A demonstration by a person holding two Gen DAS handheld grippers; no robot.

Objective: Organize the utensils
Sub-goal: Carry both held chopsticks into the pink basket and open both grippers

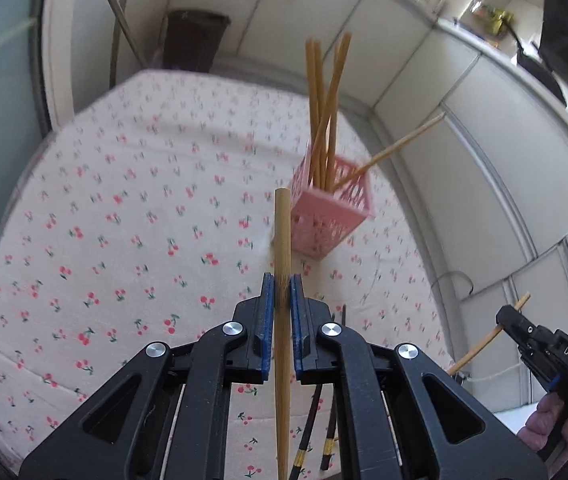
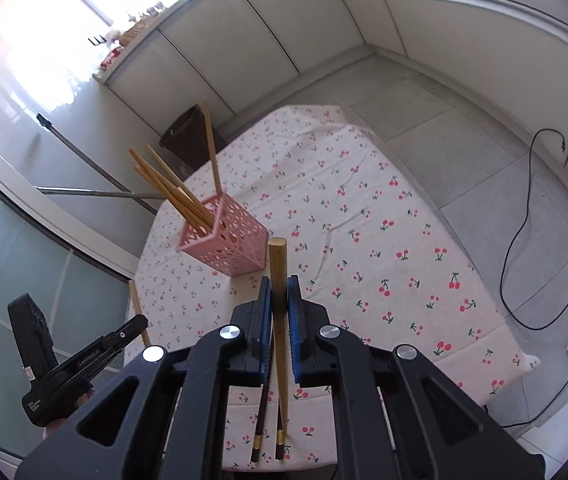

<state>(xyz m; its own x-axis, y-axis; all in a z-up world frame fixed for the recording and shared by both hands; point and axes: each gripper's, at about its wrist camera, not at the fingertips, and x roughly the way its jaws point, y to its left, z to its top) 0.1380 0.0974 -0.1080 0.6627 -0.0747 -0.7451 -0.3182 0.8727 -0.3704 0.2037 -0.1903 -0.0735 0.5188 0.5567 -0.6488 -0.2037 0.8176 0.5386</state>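
Both grippers are each clamped on one bamboo chopstick, left gripper and right gripper, pinching near the thick end so the thin tip hangs free to drop into the pink holder on the cherry tablecloth, where five others already stand.

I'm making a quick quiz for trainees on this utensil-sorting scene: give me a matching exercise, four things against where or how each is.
Things:
1. left gripper
2. pink basket
3. dark chopsticks
4. dark bin

States:
A. lying flat on the cherry-print cloth
B. standing on the floor beyond the table's far edge
C. closed on one bamboo chopstick
D. holding several bamboo chopsticks upright

Pairs: 1-C, 2-D, 3-A, 4-B
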